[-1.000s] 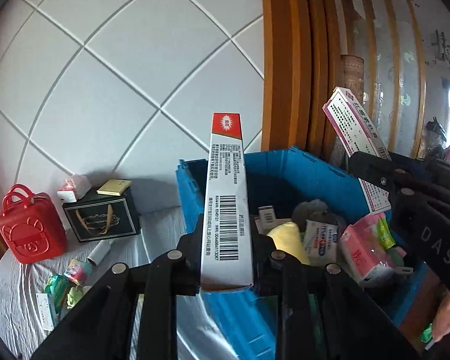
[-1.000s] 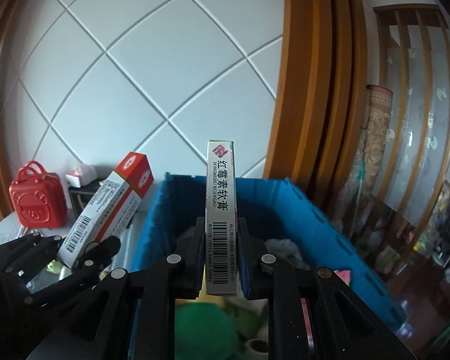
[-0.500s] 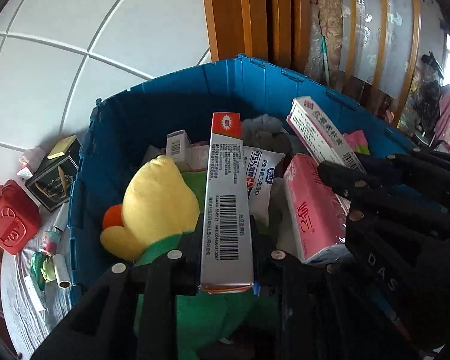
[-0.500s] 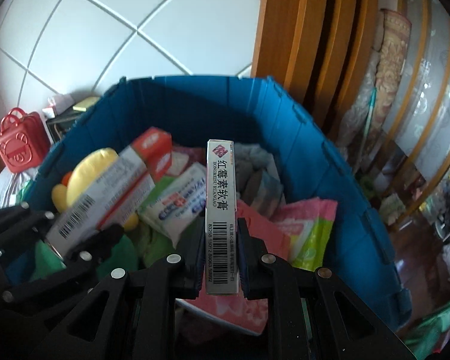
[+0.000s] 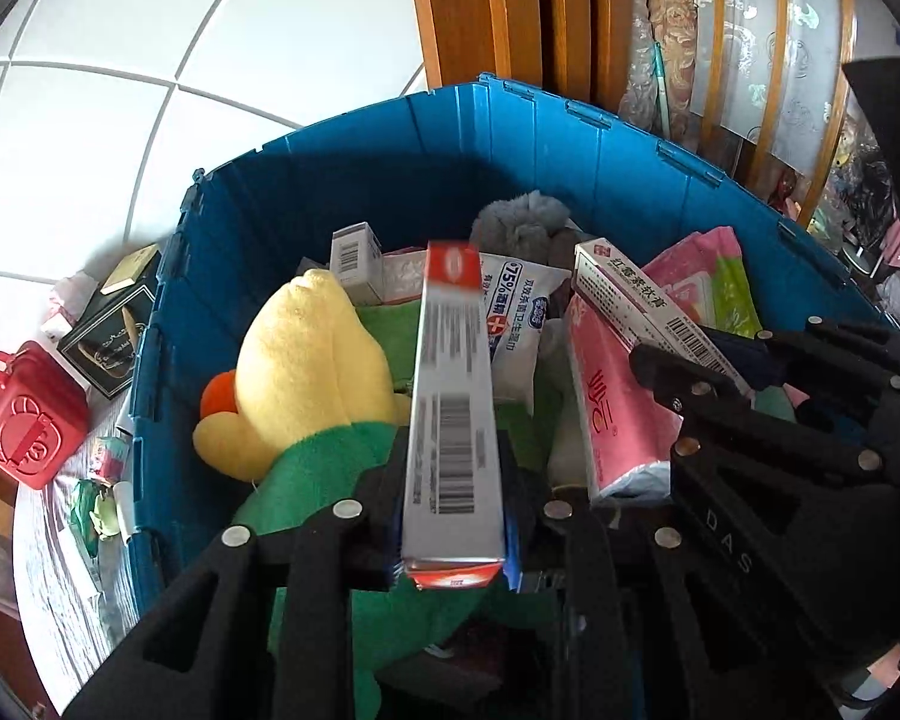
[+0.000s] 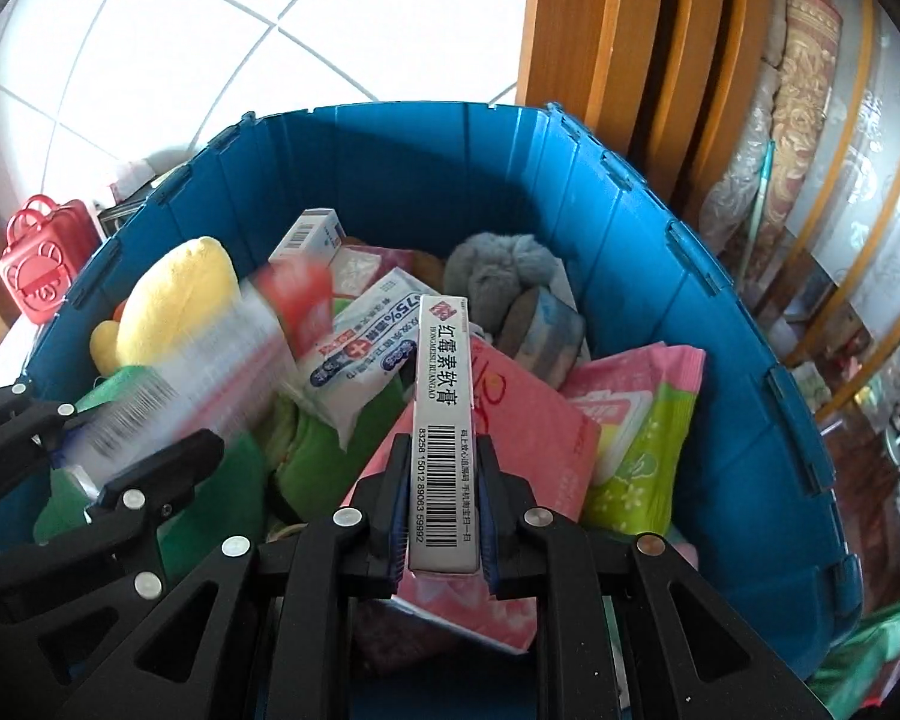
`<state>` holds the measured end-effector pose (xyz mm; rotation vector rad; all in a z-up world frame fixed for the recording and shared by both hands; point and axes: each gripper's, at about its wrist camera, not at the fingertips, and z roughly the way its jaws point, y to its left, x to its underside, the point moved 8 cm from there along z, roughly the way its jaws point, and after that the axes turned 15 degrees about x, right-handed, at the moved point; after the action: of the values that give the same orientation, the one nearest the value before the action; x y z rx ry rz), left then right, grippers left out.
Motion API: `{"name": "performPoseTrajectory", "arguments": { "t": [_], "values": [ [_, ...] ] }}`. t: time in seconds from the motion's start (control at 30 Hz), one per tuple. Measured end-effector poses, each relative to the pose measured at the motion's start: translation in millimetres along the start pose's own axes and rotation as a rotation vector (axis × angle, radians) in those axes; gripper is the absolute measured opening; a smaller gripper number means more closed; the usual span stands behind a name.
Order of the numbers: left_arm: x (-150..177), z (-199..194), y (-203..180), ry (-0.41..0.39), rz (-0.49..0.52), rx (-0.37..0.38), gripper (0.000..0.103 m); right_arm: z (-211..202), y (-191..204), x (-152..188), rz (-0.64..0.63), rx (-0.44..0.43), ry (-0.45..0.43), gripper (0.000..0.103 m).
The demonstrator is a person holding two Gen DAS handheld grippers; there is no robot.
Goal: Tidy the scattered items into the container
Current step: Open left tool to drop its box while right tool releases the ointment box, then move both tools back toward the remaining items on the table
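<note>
Over the filled blue crate (image 5: 510,138), my left gripper (image 5: 453,462) has its jaws opening. The long white box with a red end (image 5: 453,372) still lies between them, but it is motion-blurred and tipping forward toward the crate's contents. From the right wrist view the same box (image 6: 210,360) is a blur beside the left gripper (image 6: 120,438). My right gripper (image 6: 444,462) is shut on a slim white ointment box (image 6: 444,372), holding it upright above a pink tissue pack (image 6: 510,420). The left wrist view shows that gripper (image 5: 726,354) and its box (image 5: 630,294) on the right.
The crate holds a yellow plush duck (image 5: 306,360), a wipes pack (image 5: 516,312), a grey plush (image 5: 522,222) and small cartons. Left of it on the cloth are a red bag-shaped box (image 5: 24,420), a black gift box (image 5: 111,330) and small packets (image 5: 99,480). A wooden frame (image 5: 480,12) stands behind.
Both grippers swung from facing the wall down over the crate's inside. Since then the left jaws have spread and the red-ended box has begun slipping forward; the right grip is unchanged.
</note>
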<state>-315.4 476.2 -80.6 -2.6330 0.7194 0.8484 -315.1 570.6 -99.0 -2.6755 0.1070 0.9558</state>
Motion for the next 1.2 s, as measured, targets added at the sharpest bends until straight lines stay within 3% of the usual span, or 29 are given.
{"name": "performPoseTrajectory", "arguments": {
  "t": [0.1, 0.23, 0.3, 0.4, 0.43, 0.63, 0.77, 0.83, 0.97, 1.2],
  "values": [
    [2, -2, 0, -0.008, 0.001, -0.008, 0.045, -3, -1, 0, 0.004, -0.005, -0.009, 0.019],
    [5, -5, 0, -0.02, -0.007, 0.001, 0.047, -13, -4, 1, 0.017, -0.012, -0.036, 0.023],
    [7, -10, -1, -0.035, -0.007, 0.009, 0.051, -22, -7, 0, 0.033, -0.015, -0.059, 0.031],
    [9, -20, -3, -0.082, -0.005, 0.008, 0.069, -40, -15, 0, 0.051, -0.011, -0.106, 0.043],
    [10, -25, -3, -0.1, -0.004, 0.004, 0.071, -46, -18, 0, 0.059, -0.004, -0.121, 0.044],
    [16, -53, 3, -0.179, -0.027, 0.007, 0.072, -77, -37, 9, 0.136, 0.007, -0.192, 0.063],
    [23, -70, 4, -0.229, -0.041, 0.002, 0.08, -96, -45, 20, 0.203, -0.011, -0.238, 0.084],
    [26, -78, 2, -0.254, -0.038, -0.007, 0.08, -105, -47, 25, 0.218, -0.025, -0.257, 0.085],
    [31, -90, -4, -0.285, -0.031, -0.018, 0.08, -116, -53, 28, 0.222, -0.008, -0.288, 0.103],
    [41, -104, -3, -0.319, -0.062, -0.036, 0.08, -124, -54, 30, 0.226, -0.023, -0.308, 0.103]
  ]
}}
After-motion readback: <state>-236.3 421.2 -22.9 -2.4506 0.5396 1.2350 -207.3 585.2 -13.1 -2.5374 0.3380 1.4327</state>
